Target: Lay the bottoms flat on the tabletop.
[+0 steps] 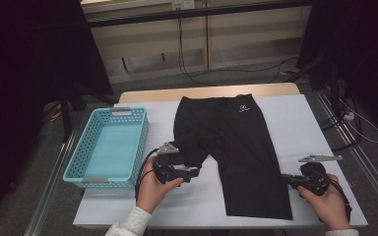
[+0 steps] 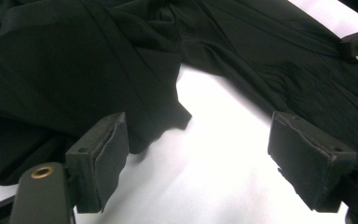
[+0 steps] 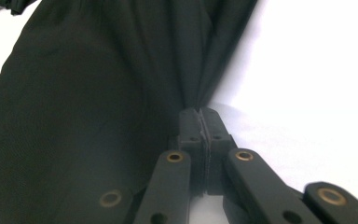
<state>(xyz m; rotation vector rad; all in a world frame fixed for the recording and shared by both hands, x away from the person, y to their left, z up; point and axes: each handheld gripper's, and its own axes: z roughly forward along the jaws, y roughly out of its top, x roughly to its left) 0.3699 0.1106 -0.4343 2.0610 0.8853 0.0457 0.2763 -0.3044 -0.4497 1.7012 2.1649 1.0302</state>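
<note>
I see the black stretch-fabric shorts (image 1: 236, 147) spread flat on the white table top (image 1: 295, 123), waistband far, leg hems near. The light blue perforated plastic basket (image 1: 109, 147) sits on the table's left side, just left of the shorts. My left gripper (image 1: 193, 172) is between basket and shorts, at the left leg hem. My right gripper (image 1: 286, 180) is at the right leg's right edge, near side.

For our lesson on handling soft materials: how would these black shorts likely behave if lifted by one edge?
Probably floppy: the black shorts bunch into pleats where the right gripper pinches their edge. Likely light, since thin fabric lies wrinkled near the open left gripper. They would probably drape, not hold shape.
</note>
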